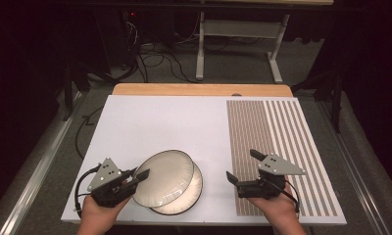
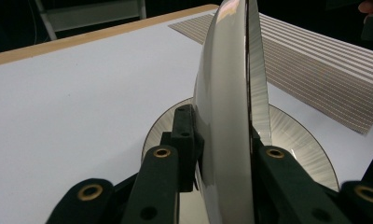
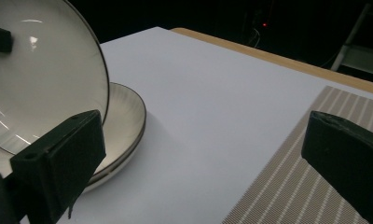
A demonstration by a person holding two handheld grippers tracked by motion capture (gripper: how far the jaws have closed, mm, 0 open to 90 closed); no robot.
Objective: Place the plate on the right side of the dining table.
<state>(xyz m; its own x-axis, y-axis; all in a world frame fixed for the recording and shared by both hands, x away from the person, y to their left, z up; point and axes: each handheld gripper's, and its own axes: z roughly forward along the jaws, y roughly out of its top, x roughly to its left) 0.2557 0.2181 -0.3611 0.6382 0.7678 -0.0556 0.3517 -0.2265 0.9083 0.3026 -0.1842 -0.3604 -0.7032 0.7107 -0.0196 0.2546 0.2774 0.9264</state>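
Left hand-held gripper [image 1: 141, 175] clamped on upper plate's [image 1: 164, 180] rim, plate tilted, inner face toward right; right hand-held gripper [image 1: 239, 166] wide open

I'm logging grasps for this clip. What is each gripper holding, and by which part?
The left gripper clamps the upper plate by its rim, tilted above the lower plate. The right gripper is open, holding nothing.

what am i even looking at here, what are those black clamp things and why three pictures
A person sits at a white table with a hand-held two-jaw gripper in each hand. One camera looks down from above; the other two ride on the grippers and look along their jaws. The left gripper is shut on the rim of a plate, tilting it up off a second plate beneath. The right gripper hangs open above a striped placemat, holding nothing.
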